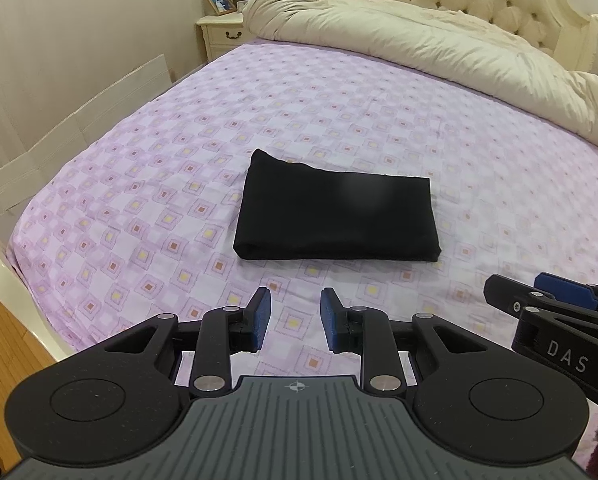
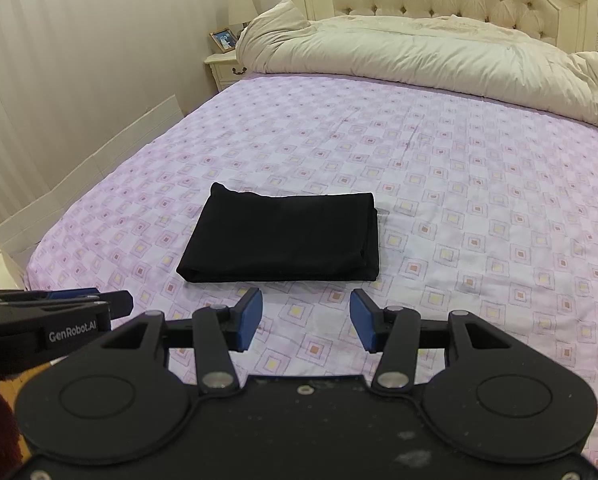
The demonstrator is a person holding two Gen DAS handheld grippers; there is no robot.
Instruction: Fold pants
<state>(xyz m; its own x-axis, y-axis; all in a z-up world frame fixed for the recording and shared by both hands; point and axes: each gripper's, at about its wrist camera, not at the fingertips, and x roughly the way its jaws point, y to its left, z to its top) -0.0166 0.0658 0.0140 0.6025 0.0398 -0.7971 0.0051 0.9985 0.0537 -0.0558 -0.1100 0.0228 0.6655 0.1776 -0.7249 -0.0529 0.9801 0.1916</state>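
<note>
Holding my left gripper [image 1: 295, 318] and right gripper [image 2: 306, 318] open and empty, I see the folded black pants [image 1: 337, 216] lying just ahead on the bed [image 1: 139, 184], long side across me. Both grippers look about equally near.

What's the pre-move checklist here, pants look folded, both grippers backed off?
1. Pants folded into a compact rectangle on the sheet: ok.
2. Left gripper open, holding nothing: ok.
3. Right gripper open, holding nothing: ok.
4. Both grippers clear of the pants, sheet visible between: ok.
5. Fold edges aligned: not ok, far left corner bulges up.
6. Layers inside lying flat: cannot tell, hidden.
</note>
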